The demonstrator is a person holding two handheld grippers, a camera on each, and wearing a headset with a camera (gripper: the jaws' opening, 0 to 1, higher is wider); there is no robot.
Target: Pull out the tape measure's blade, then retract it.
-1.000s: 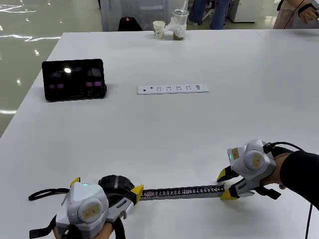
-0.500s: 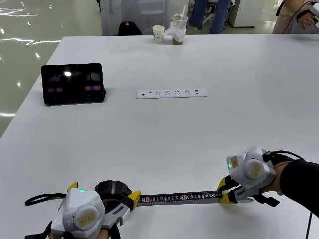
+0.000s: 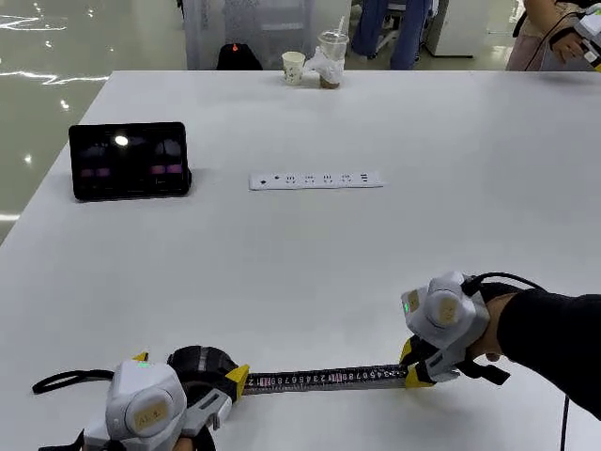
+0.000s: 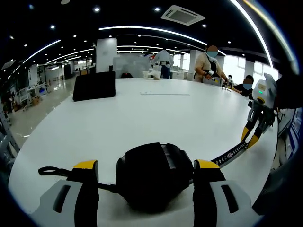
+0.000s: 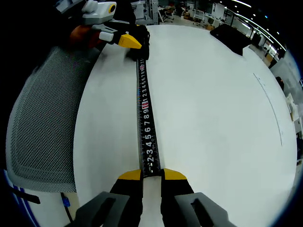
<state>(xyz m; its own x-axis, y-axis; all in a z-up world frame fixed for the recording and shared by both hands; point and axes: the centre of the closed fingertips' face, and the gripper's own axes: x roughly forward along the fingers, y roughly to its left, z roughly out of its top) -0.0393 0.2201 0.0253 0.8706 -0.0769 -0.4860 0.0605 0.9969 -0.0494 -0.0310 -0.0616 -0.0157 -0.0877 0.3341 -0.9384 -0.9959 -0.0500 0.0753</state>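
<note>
Right claw (image 3: pixel 410 369) leftward, level, on tape measure (image 3: pixel 199 363) blade (image 3: pixel 324 380)

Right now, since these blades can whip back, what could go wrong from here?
1. The right gripper pinches just the tip of the blade; if it slips, the stretched blade may snap back toward the case.
2. The left gripper holds the rounded case by its sides; a hard pull could twist it loose.

1 tape measure (image 3: pixel 208 362); 2 grippers, left gripper (image 3: pixel 191 368), right gripper (image 3: pixel 410 366); 1 tablet (image 3: pixel 129 160); 1 pwr strip (image 3: pixel 315 179); 2 cups (image 3: pixel 293 67)
</note>
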